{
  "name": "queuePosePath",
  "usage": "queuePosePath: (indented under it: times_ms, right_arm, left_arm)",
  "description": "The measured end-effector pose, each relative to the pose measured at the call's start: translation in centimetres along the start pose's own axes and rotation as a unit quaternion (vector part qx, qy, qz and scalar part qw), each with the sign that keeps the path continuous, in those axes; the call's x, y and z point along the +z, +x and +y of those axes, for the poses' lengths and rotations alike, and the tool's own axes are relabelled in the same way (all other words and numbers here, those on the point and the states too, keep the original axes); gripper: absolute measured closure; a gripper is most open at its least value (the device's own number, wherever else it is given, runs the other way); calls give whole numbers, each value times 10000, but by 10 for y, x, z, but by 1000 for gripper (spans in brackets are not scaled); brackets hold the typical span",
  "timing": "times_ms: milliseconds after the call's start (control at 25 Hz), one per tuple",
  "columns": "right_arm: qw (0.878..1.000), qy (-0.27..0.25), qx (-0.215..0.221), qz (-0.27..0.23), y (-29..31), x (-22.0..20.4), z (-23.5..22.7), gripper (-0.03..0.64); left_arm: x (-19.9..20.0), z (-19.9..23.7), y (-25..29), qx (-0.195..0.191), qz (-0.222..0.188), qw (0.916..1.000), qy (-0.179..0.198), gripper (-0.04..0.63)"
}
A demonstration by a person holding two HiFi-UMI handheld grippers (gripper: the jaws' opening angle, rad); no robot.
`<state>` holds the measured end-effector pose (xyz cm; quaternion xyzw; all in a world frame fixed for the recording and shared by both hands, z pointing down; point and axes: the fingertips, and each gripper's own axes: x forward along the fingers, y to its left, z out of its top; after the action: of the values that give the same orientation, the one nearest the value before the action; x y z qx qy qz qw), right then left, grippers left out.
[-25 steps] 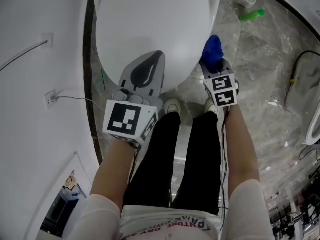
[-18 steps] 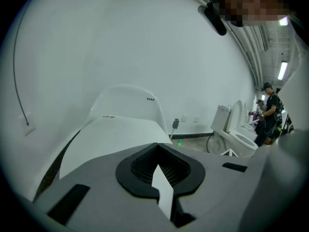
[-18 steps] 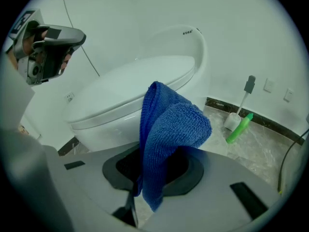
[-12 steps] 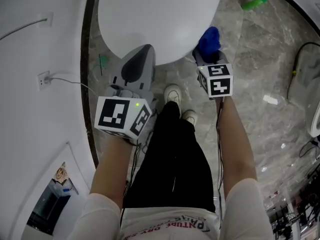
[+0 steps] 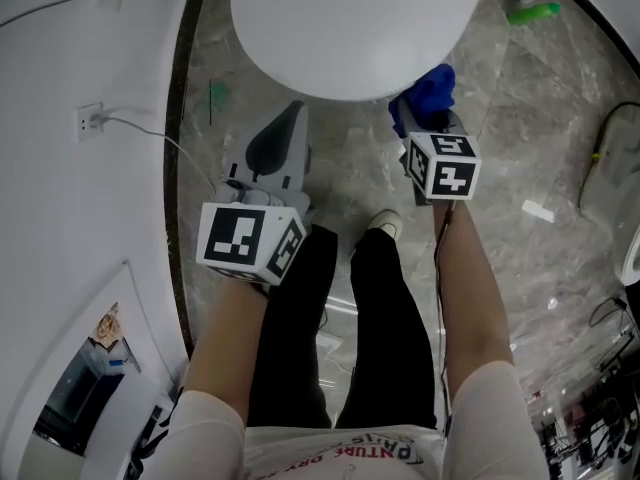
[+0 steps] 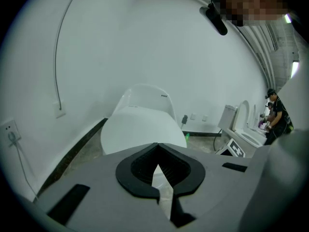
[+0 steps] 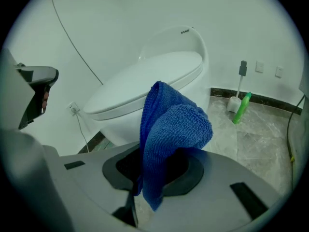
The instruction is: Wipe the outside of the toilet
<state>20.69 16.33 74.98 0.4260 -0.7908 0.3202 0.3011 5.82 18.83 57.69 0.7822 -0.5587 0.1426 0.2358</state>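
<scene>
While the right gripper (image 5: 422, 120) clamps a blue cloth (image 7: 169, 124), the left gripper (image 6: 157, 146), jaws together and empty, faces the toilet (image 6: 139, 127) just ahead.

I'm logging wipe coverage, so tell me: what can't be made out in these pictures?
toilet bowl sides and base: head view, hidden under its own lid; tank cut off by the top edge.
right tongs tips: right gripper view, covered by the blue cloth.
logo on the toilet: both gripper views, too small to read.
distant person: left gripper view, too small.
</scene>
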Motion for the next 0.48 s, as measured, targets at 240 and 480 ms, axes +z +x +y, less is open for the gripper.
queuePosePath:
  times_ms: [240,480]
  right_arm:
    - [9967,436,-680,25,16,-8,32,540]
    - [9799,1462,-1360,0,24,-15,68,540]
  left_arm:
    - [-11,68,-8,-68,-12,9997,-224,589]
    - [-18,115,-27,-556,279,9981,-41,589]
